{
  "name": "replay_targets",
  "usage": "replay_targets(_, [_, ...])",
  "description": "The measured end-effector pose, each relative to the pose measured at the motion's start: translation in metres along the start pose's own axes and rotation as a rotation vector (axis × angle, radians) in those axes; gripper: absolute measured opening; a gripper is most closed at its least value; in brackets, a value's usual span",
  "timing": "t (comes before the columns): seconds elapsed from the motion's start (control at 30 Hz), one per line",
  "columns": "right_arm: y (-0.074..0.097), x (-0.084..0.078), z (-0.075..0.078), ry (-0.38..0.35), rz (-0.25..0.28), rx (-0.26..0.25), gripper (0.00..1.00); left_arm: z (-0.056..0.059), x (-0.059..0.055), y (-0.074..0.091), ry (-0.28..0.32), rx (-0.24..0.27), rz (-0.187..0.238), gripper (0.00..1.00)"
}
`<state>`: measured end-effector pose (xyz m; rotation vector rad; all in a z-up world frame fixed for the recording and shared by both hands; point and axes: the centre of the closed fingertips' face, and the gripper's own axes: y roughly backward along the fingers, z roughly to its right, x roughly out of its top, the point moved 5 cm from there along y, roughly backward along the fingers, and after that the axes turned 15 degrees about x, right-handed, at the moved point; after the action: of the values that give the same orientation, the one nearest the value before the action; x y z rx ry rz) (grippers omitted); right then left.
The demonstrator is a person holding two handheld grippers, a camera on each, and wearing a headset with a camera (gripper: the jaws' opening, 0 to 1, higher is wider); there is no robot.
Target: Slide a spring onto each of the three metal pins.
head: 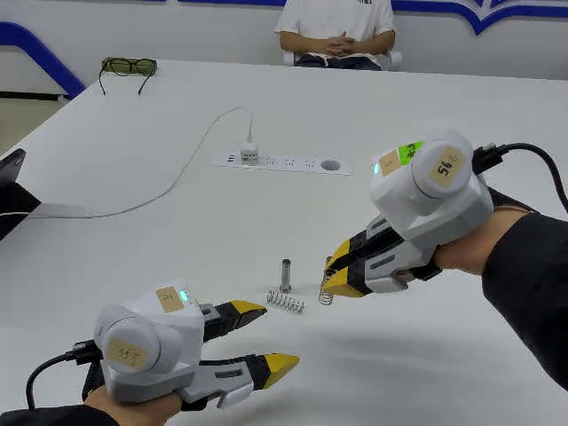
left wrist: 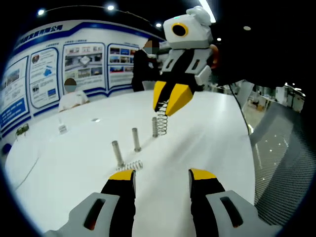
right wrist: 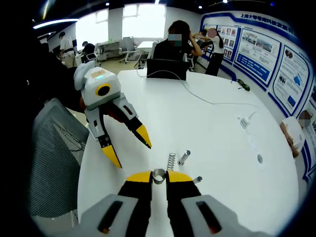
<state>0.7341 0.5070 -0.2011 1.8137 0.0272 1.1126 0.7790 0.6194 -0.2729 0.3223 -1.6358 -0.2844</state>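
Note:
My right gripper (head: 338, 270) is shut on a spring (head: 326, 294) that hangs below its yellow tips, just above the table. In the left gripper view that held spring (left wrist: 162, 124) sits right beside the farthest of three upright metal pins (left wrist: 154, 127); the other two pins (left wrist: 135, 139) (left wrist: 116, 153) stand bare. A loose spring (head: 285, 302) lies on the table by a pin (head: 285, 275). My left gripper (head: 264, 337) is open and holds nothing, near the loose spring (left wrist: 129, 166). The right gripper view looks down the held spring (right wrist: 158, 175) end-on.
A white power strip (head: 280, 163) with a plugged-in cable lies mid-table. Dark glasses (head: 129, 67) rest at the far left. A person (head: 337, 35) sits at the far side. A dark object (head: 11, 186) stands at the left edge, and a laptop (right wrist: 168, 69) farther off.

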Motion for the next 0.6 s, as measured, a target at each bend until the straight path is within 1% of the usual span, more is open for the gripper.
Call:
replay_targets(0.27, [0.006, -0.005, 0.016, -0.027, 0.001, -0.04, 0.12, -0.003, 0.0, 0.001, 0.009, 0.009, 0.003, 0.45])
replay_targets(0.43, [0.009, -0.008, 0.026, -0.048, 0.002, -0.074, 0.12, -0.003, -0.001, 0.002, 0.012, 0.013, 0.002, 0.45])
replay_targets(0.6, [0.01, -0.01, 0.037, -0.074, 0.015, -0.107, 0.12, -0.004, -0.001, 0.002, 0.012, 0.013, 0.001, 0.45])
